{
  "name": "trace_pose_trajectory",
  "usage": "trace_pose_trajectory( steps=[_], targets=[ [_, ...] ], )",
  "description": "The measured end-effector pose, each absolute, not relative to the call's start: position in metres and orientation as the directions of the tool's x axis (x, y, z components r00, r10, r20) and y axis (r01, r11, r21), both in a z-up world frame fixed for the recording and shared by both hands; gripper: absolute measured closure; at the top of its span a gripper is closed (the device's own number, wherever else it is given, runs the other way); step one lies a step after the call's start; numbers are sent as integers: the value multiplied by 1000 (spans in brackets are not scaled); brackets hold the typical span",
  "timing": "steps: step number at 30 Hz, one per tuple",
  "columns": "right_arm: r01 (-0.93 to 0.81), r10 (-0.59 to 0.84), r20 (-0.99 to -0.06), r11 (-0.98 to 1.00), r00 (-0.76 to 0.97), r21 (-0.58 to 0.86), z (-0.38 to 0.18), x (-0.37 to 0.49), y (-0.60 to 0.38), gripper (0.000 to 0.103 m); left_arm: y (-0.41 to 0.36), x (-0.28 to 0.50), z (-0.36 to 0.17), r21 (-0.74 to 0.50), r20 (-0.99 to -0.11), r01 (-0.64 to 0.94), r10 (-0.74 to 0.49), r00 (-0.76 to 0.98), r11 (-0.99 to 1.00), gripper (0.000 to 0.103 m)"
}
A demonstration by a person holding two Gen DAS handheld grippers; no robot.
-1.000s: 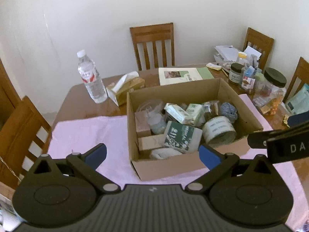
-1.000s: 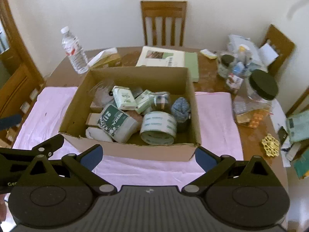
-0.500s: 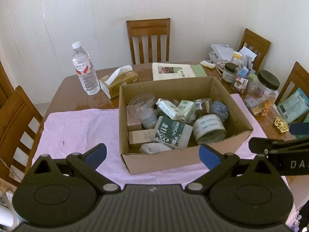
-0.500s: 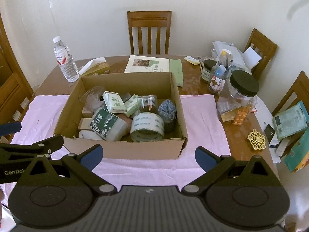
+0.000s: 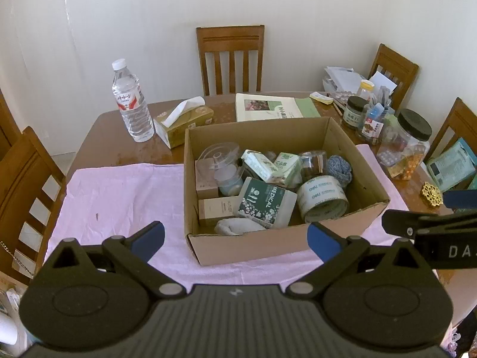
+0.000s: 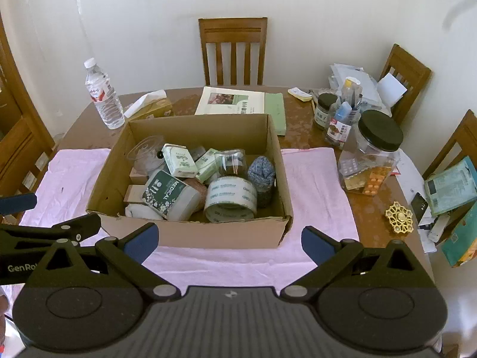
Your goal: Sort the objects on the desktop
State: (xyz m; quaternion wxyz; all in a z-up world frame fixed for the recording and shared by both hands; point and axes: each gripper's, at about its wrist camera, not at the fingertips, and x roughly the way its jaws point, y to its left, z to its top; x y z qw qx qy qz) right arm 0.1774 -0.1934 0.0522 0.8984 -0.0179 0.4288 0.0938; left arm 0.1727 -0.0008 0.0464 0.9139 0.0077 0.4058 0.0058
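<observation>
Cardboard box [image 6: 190, 232] of clutter, long axis across pink cloth [image 6: 316, 179].

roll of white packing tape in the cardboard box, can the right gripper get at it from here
Probably yes: the roll of white packing tape lies uncovered on top in the open cardboard box, and the right gripper hangs open before it, nothing between.

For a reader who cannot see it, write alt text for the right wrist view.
An open cardboard box of small items, including a tape roll, sits on a pink cloth on a cluttered wooden table. The right gripper hovers before it, jaws open, empty.
</observation>
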Motion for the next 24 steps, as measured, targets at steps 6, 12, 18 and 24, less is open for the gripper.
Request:
trace_pose_trajectory(
  steps=[6,12,18,24],
  targets=[
    [-182,155,-775,982,612,53,52,179,-194,0,-1,173,46,21,-746,0,16,665,1000,1],
    [-175,155,-779,983,607,60,50,179,-195,0,-2,174,46,21,-754,4,13,656,1000,1],
    [-175,155,-783,983,602,60,49,179,-196,0,-3,174,46,23,-764,5,14,645,1000,1],
    [-175,155,-789,983,595,61,48,179,-196,0,-3,176,45,25,-773,3,17,634,1000,1]
  ],
)
